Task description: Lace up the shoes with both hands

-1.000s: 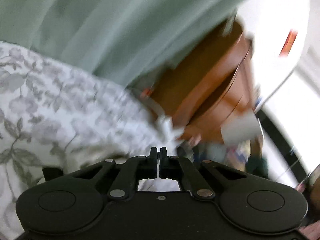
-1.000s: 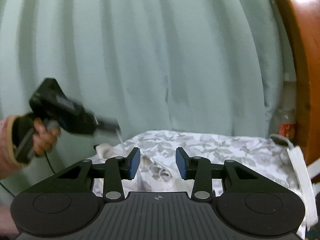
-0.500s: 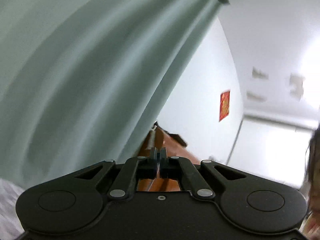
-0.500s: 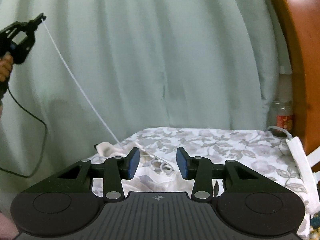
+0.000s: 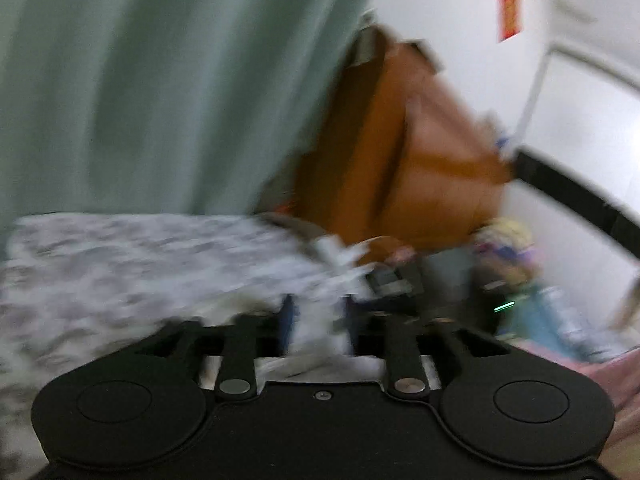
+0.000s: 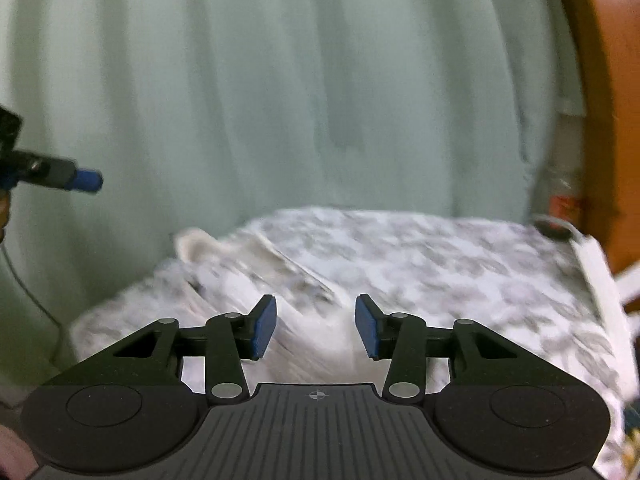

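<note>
Letting go of the lace appears to be the step in hand. The left gripper (image 5: 316, 322), seen blurred from its own camera, has its jaws standing partly apart with only floral cloth showing between them; they have just been opening, and no lace can be made out in them. From the right camera, the same tool (image 6: 86, 181) shows at the far left edge, high above the bed (image 6: 440, 256), with no white string running from it.

The right gripper (image 6: 316, 326) hovers low over the bed, jaws partly open and holding nothing. The shoe (image 6: 256, 264), pale and heavily blurred, lies on the floral cover just beyond and slightly left of the right gripper's tips; its lace (image 6: 296, 268) seems to run as a pale line across it, though the blur makes this uncertain.

Judging from this, a stretch of lace has been pulled through and released. The next move likely calls for bringing the left gripper back down to the shoe, finding the free lace end, and pinching it cleanly while the right gripper steadies the shoe or takes the other end.
</note>
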The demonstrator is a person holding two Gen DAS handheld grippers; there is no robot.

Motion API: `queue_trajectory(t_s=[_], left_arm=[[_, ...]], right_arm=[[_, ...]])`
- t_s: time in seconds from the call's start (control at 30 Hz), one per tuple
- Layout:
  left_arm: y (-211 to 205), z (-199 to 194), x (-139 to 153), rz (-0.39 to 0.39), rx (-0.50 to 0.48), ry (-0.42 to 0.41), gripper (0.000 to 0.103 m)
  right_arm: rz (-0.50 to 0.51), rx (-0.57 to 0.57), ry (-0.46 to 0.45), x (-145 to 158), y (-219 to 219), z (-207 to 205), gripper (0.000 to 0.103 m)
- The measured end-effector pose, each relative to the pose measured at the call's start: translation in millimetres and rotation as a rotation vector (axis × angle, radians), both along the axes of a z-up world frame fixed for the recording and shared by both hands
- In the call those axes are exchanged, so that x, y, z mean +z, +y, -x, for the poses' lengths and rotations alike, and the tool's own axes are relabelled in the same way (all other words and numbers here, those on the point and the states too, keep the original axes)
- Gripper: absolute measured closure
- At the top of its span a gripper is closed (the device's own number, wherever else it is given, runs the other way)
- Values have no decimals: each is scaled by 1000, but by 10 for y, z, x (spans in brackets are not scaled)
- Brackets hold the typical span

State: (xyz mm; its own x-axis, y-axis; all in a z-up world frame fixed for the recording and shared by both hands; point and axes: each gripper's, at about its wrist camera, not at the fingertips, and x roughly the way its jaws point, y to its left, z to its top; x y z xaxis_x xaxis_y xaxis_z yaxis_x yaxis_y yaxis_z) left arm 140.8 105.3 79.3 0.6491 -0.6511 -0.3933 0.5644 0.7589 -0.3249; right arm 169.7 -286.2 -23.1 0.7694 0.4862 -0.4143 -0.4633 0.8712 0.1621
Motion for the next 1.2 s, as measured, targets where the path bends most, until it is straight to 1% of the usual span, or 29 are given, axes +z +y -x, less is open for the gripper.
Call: queue_trajectory(t_s=[0.03,0.1,0.13,0.23,0.33,0.37,0.43,0.57,0.6,0.63,0.7,0.73,0.8,0.9,0.97,1.0,1.07,1.13,1.17,1.2], left_arm=[[51,-53,-107,-6,41,25,61],[177,-203,-291,33,105,68,60],[226,-299,-416,51,154,84,59],[274,-608,-772,37,276,182,61],[299,-772,-947,44,317,236,62],[309,-779,-952,58,323,235,62],[333,-804,-944,80,328,228,63],[302,-935,-920,83,328,203,63],[304,-975,-924,93,330,210,63],[346,-981,-923,121,332,223,63],[447,-905,-913,172,345,222,61],[481,-852,-905,185,347,220,61],[530,-712,-892,229,316,224,59],[465,-552,-916,328,215,249,54],[350,-542,-985,361,168,292,53],[292,-561,-1022,340,173,309,53],[190,-619,-1101,282,201,338,54],[152,-666,-1194,302,231,384,58],[143,-674,-1229,323,231,396,61],[129,-671,-1247,335,226,397,79]], right_arm=[[7,-20,19,-39,-22,-9,63],[21,-53,64,-119,-56,-49,63],[34,-74,78,-159,-60,-75,63],[29,-109,134,-259,-121,-109,63],[-4,-122,158,-306,-166,-130,63],[-3,-123,159,-309,-168,-126,62],[5,-116,153,-299,-173,-92,61],[7,-93,146,-272,-183,-66,62],[8,-91,144,-263,-179,-73,63],[13,-93,140,-261,-172,-76,63],[14,-101,135,-264,-176,-86,63],[7,-105,134,-266,-187,-96,63],[-4,-109,129,-259,-205,-104,63],[-6,-105,126,-244,-202,-130,63],[-4,-96,124,-240,-174,-167,63],[0,-93,122,-235,-158,-173,60],[8,-92,117,-225,-132,-166,59],[1,-92,116,-226,-143,-157,60],[-4,-91,113,-223,-157,-145,61],[-10,-91,111,-221,-171,-132,61]])
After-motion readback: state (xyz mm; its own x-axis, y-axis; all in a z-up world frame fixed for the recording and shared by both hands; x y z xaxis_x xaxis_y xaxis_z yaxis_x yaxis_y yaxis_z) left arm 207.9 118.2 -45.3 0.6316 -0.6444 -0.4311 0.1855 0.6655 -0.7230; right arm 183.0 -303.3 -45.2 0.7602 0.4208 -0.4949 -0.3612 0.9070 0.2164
